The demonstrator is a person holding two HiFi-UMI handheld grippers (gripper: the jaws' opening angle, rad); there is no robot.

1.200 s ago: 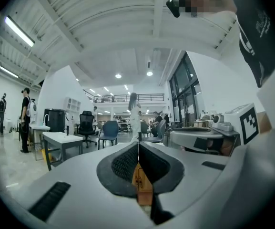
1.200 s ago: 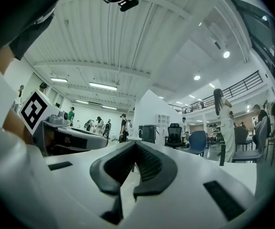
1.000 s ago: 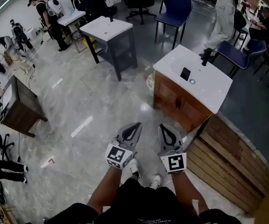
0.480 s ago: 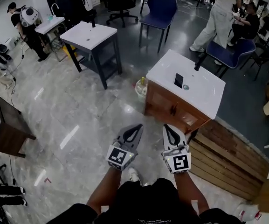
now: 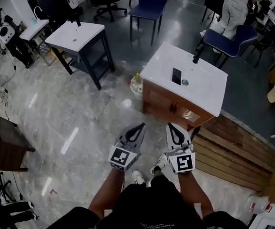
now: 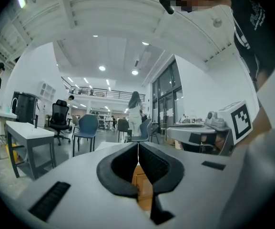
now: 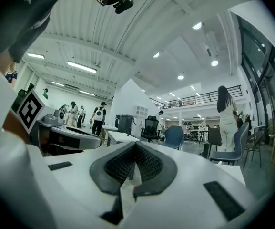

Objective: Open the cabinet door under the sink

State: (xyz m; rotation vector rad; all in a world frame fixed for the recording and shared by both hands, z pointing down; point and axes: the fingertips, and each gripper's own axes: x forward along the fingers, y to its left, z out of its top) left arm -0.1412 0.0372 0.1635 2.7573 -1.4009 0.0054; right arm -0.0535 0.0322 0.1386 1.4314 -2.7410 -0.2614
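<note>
Glossy marble floor (image 5: 80, 111), busy workshop. Wood cabinet (image 5: 163, 104) w/ white sink top (image 5: 201, 87) ahead, plank deck (image 5: 235, 154) beside it. Left gripper (image 5: 138, 129) & right gripper (image 5: 172, 128): jaws together, empty, short of cabinet.

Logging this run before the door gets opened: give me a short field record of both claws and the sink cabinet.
left claw: shut, empty
right claw: shut, empty
sink cabinet: wooden, white top, ahead of both claws, not touched
cabinet doors: appear closed
on top: black faucet, dark phone beside drain
stage: approach, handle not yet gripped
</note>
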